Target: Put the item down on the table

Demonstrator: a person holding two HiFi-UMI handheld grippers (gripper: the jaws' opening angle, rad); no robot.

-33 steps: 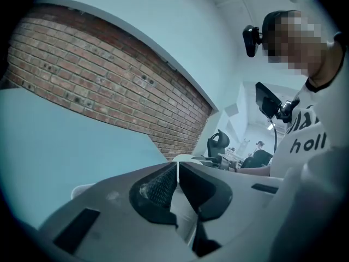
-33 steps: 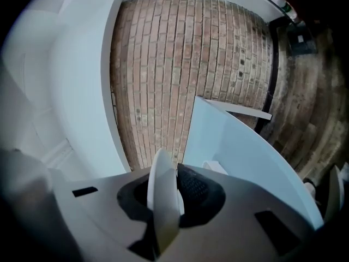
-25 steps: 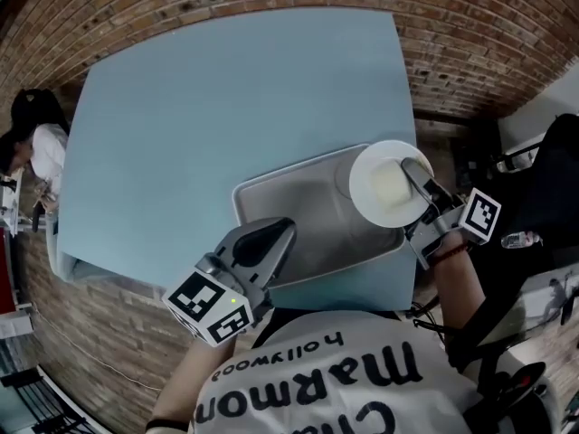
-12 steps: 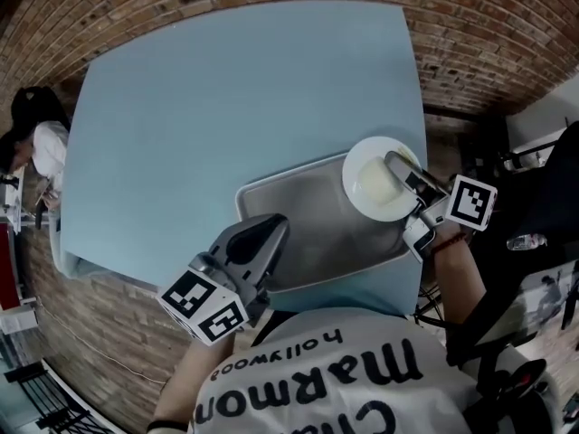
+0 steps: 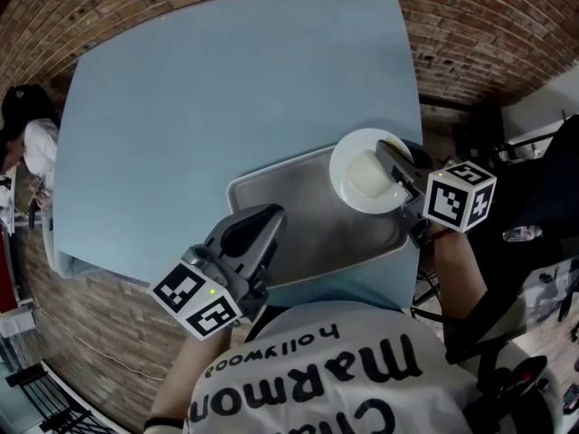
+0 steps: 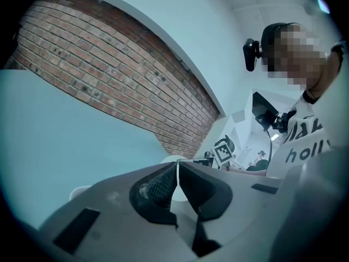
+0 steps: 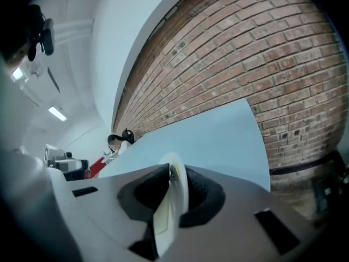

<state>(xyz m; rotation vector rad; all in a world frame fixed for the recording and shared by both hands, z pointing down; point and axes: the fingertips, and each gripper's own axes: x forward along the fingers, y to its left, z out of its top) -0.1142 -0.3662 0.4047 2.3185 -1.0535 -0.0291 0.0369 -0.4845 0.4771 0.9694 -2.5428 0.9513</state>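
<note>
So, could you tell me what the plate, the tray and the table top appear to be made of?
Plate: white, smooth, faintly glossy, likely ceramic or melamine.
Tray: dull grey with a soft sheen and raised rim, probably metal.
Table top: flat, matte pale blue, perhaps laminate or painted board.

grey metal tray; red brickwork all round; a person at far left.

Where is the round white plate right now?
Head view, right side: the round white plate is gripped by its rim in the right tongs, over the far right corner of the grey metal tray on the blue table.
</note>
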